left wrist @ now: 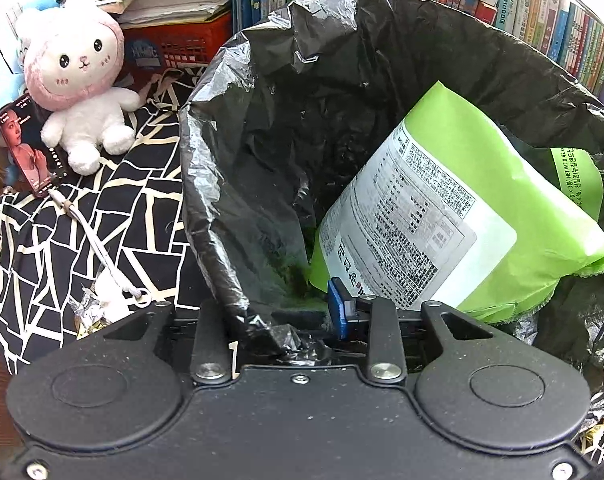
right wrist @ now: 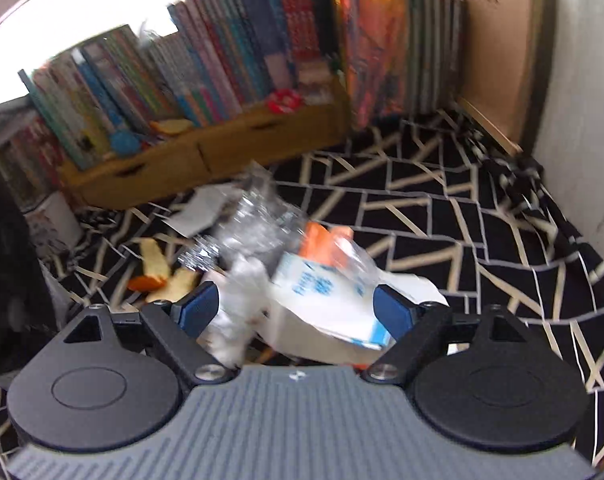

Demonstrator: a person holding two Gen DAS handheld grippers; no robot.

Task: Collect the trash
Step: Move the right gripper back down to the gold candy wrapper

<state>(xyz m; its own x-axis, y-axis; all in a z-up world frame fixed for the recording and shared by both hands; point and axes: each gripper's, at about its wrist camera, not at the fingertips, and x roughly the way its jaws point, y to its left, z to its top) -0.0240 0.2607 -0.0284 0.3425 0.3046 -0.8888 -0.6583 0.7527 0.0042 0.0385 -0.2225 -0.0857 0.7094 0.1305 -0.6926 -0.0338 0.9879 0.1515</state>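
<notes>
A black trash bag (left wrist: 302,92) stands wide open in the left wrist view. A green snack package (left wrist: 482,184) with a white label lies inside it. My left gripper (left wrist: 302,332) is shut on the bag's near rim, and one blue pad (left wrist: 342,312) shows. In the blurred right wrist view my right gripper (right wrist: 297,308) is open over a trash pile. A white-and-blue carton (right wrist: 322,292) and a crumpled tissue (right wrist: 237,304) lie between its fingers. Behind them are a crushed clear bottle (right wrist: 257,220) and an orange wrapper (right wrist: 322,240). Orange peel (right wrist: 157,272) lies to the left.
A black-and-cream patterned cloth (right wrist: 462,220) covers the surface. A white plush toy (left wrist: 81,80), a phone (left wrist: 29,148) with a cord and a foil scrap (left wrist: 87,312) lie left of the bag. Books (left wrist: 562,20) line the back, on a wooden shelf (right wrist: 205,152). A wall (right wrist: 582,100) stands at right.
</notes>
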